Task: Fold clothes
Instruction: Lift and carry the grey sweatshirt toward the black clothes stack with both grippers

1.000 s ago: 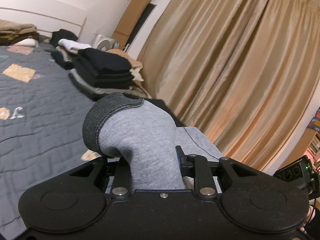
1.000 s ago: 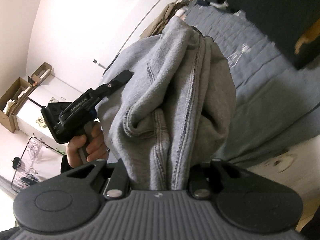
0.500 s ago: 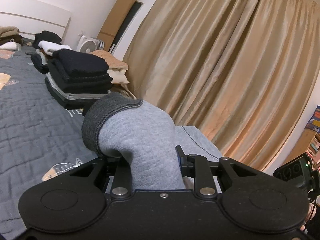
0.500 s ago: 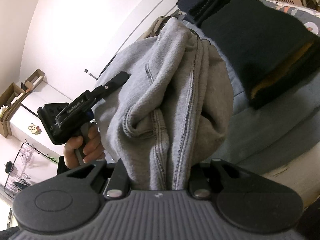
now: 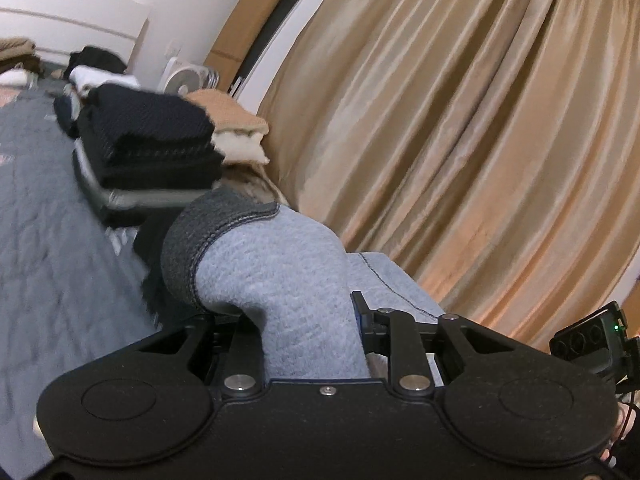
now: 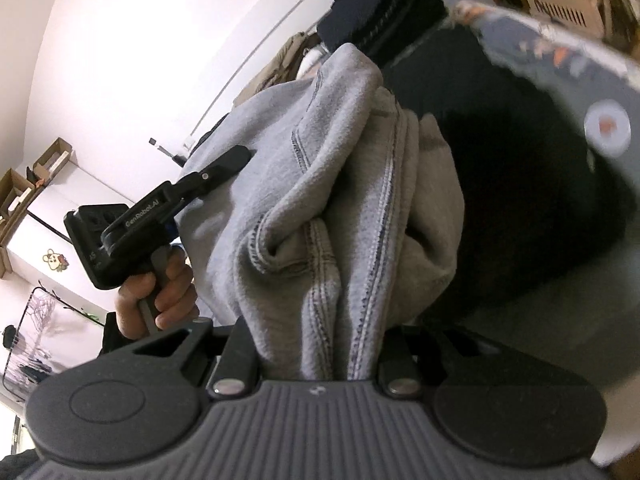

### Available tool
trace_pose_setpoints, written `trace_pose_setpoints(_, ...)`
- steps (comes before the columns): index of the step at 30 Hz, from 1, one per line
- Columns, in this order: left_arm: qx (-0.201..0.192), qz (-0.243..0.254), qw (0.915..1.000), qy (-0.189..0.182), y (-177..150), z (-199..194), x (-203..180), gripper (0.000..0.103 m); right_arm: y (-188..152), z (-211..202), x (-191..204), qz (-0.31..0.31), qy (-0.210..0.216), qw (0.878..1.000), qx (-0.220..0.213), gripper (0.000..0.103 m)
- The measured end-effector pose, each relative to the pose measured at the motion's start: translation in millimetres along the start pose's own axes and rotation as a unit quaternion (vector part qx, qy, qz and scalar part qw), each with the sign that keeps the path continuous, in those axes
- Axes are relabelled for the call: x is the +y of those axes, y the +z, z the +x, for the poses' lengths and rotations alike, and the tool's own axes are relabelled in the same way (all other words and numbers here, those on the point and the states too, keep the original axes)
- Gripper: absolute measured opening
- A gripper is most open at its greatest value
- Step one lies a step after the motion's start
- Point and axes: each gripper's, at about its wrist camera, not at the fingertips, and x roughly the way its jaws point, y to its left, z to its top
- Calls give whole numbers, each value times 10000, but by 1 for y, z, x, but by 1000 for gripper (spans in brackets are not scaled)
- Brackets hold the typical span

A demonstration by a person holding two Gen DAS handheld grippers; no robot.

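Hand-held grippers, left [image 5: 308, 320] and right [image 6: 320, 344], stay clamped on the grey sweatshirt [image 6: 340, 200], now nearer the folded black stack [image 5: 152, 148].

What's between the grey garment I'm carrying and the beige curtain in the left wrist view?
Nothing. In the left wrist view the grey garment, clamped in the left gripper, shows straight against the curtain; the folded dark stack lies off to its left.

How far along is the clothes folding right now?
Done: a stack of folded black and grey clothes sits on the grey quilted bed. In hand: the light grey fleece garment, bunched and off the bed, clamped by the left gripper and right gripper. Left: setting it down; whether its folding is finished is unclear.
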Motion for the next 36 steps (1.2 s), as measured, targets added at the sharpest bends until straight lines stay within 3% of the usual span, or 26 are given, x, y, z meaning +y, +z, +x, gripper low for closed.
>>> trace_pose_setpoints(7,-410,81,9988,-246,63,56,11,23,96,-12,-14,-398,190,9986,-280,17)
trace_pose_setpoints(10,-245,-43,9995,-201,64,89,31,23,115,4,-47,-187,356,9991,-159,17)
trace_pose_setpoints(16,826,-464,9940,539,14,178,94,24,117,64,-148,562,-4,9968,567,19)
trace_pose_setpoints(19,735,-716,9937,452,2,186,107,24,108,59,-173,873,579,9934,477,21)
trace_pose_setpoints(23,671,-688,9948,337,6,185,108,24,101,38,-177,775,529,9943,505,23)
trace_pose_setpoints(31,330,-419,9985,115,29,182,82,23,107,19,-154,521,113,9985,-137,17)
trace_pose_setpoints(36,662,-427,9965,268,24,203,87,28,113,21,-171,561,-31,9984,-4,18)
